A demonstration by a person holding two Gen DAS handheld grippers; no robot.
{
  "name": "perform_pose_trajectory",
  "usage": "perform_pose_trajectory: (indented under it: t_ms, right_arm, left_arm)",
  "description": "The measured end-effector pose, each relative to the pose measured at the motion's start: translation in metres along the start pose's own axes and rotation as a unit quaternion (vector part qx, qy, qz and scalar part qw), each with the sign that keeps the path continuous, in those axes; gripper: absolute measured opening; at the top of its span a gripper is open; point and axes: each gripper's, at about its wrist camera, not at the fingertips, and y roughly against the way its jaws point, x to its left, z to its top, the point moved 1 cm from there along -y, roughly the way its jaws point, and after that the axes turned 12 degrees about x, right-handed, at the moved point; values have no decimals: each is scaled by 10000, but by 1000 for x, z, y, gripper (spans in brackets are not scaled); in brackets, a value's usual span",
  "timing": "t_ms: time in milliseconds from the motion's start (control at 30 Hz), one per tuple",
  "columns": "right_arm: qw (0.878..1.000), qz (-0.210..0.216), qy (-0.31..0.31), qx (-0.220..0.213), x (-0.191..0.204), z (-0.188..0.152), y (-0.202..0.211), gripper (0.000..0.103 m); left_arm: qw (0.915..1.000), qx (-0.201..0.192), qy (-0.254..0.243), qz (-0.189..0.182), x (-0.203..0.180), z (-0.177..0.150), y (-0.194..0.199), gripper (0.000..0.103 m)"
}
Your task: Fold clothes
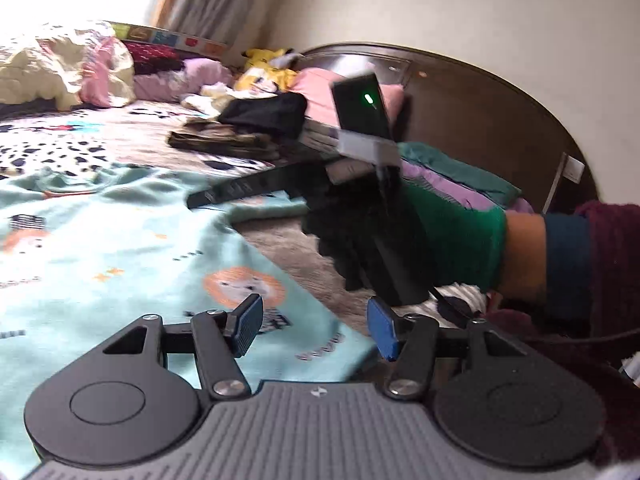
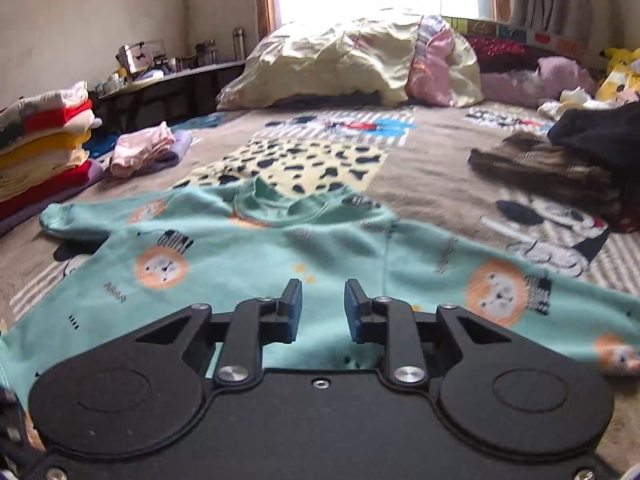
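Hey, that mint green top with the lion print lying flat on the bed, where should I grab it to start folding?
Judging by its pose, take the mint green lion-print top at the sleeve end on its left side, approaching from that side, low over the bed. The sleeve lies spread outward with a free edge, so open jaws could pinch it and carry it across the body.

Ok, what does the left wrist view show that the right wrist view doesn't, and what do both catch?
Only the left wrist view shows the dark headboard, the gloved hand holding the other gripper, and the open left gripper. Only the right wrist view shows the folded stack, the shirt's collar and the open right gripper. Both show the teal lion-print shirt lying flat on the bed and the yellow quilt.
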Motion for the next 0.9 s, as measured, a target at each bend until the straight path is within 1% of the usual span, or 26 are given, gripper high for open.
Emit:
perform_pose_trajectory:
  t_ms: [33,67,133,167,233,267,300,333,367,433,500,600,633,667,700,733,767,833,900]
  right_arm:
    - [9997,-38,22,235,2,-5,-8,23]
    - [9990,-157,141,405,4,-13,-15,23]
    - [9983,-336,359,316,8,-25,-10,23]
    - [9979,-424,414,277,10,-29,-6,23]
    - [9945,-807,611,250,20,-33,4,23]
    - [9926,-929,756,204,29,-35,10,24]
    - [9926,-821,890,125,39,-39,16,24]
    - [9922,-713,1023,46,49,-42,22,24]
    - [9913,-620,1158,11,59,-47,27,24]
    - [9883,-498,1435,128,78,-61,31,27]
    - [9848,-410,1674,222,96,-77,35,27]
    - [9861,-487,1584,133,107,-97,45,28]
    - [9871,-490,1517,120,108,-100,49,28]
    - [9879,-479,1471,112,108,-100,51,28]
    - [9877,-468,1487,102,109,-100,52,28]
    - [9871,-467,1530,90,109,-101,51,28]
    - [9864,-466,1572,78,109,-103,50,28]
    - [9857,-443,1622,49,109,-106,48,28]
    - [9916,-147,1286,20,97,-105,47,28]
  left_arm:
    - [9998,-58,154,128,11,-1,8,56]
    - [9986,-134,315,413,21,-2,15,56]
    - [9924,-223,668,1005,43,-7,29,56]
    - [9876,-228,863,1293,54,-10,35,56]
    - [9766,136,1333,1681,75,-16,40,55]
    - [9784,321,1153,1685,77,-19,40,57]
    - [9803,505,929,1669,78,-21,39,58]
    - [9797,610,724,1766,74,-20,43,57]
    - [9795,553,775,1775,74,-19,48,57]
    - [9790,406,928,1772,73,-18,60,57]
    - [9772,221,935,1893,77,-9,70,55]
    - [9736,-40,1087,2005,95,14,82,55]
    - [9719,-117,1159,2044,102,22,84,53]
    - [9701,-61,1145,2137,112,35,78,51]
    - [9689,25,1074,2230,121,45,71,51]
    - [9678,236,954,2319,130,57,60,51]
    - [9660,461,828,2405,140,70,48,47]
    - [9563,887,414,2756,159,91,11,46]
    - [9488,1253,223,2890,176,108,-19,44]
